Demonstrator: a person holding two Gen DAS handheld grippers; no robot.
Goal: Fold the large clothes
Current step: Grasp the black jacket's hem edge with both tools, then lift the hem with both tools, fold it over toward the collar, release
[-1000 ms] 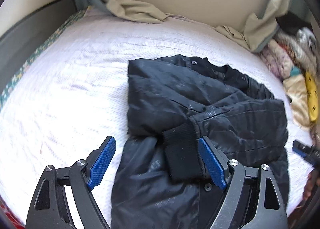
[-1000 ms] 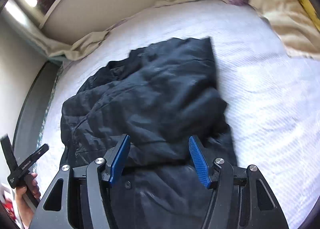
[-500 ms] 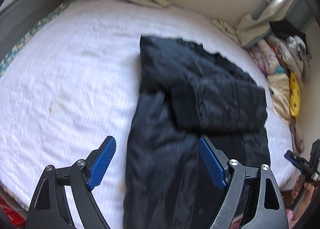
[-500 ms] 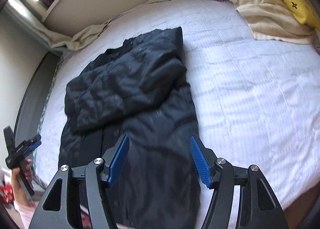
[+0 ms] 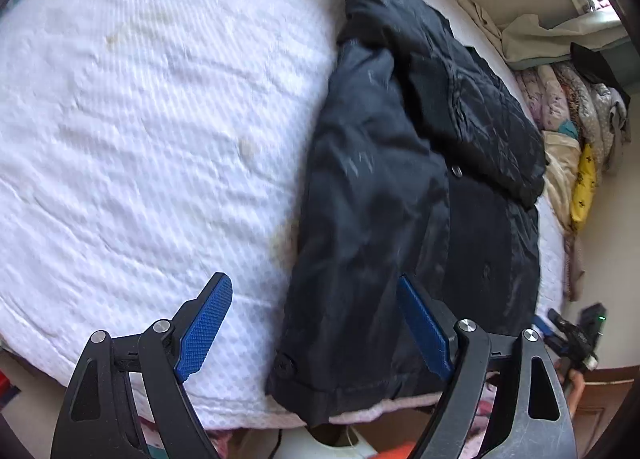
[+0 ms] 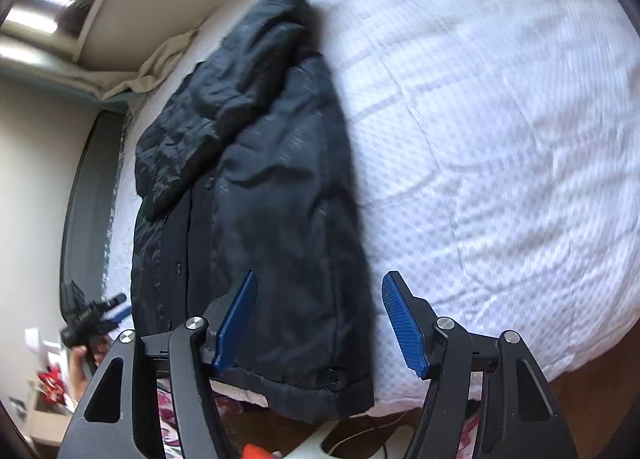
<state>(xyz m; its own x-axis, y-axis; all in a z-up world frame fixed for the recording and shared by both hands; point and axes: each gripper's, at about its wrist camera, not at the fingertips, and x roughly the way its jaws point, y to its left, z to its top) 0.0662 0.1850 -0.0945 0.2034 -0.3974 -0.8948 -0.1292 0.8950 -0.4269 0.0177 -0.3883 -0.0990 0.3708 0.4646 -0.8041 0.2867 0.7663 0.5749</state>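
A black padded jacket (image 5: 404, 187) lies lengthwise on the white bed (image 5: 140, 131), its sleeves folded across its upper part. Its hem with a button hangs over the near bed edge. My left gripper (image 5: 316, 323) is open and empty, above the hem's left corner near the bed edge. In the right wrist view the jacket (image 6: 264, 195) lies the same way, and my right gripper (image 6: 318, 323) is open and empty above the hem's right corner. Each gripper also shows small at the edge of the other's view.
Stacked bedding and a yellow pillow (image 5: 582, 187) lie at the far right of the bed. Beige cloth (image 5: 520, 35) is bunched along the wall under the window. A dark bed frame (image 6: 86, 195) runs along the left side. Floor clutter (image 6: 48, 387) lies below.
Both grippers have pulled back from the jacket's middle toward the near bed edge, staying open. The jacket now appears whole, its hem at the edge. The views are motion blurred.
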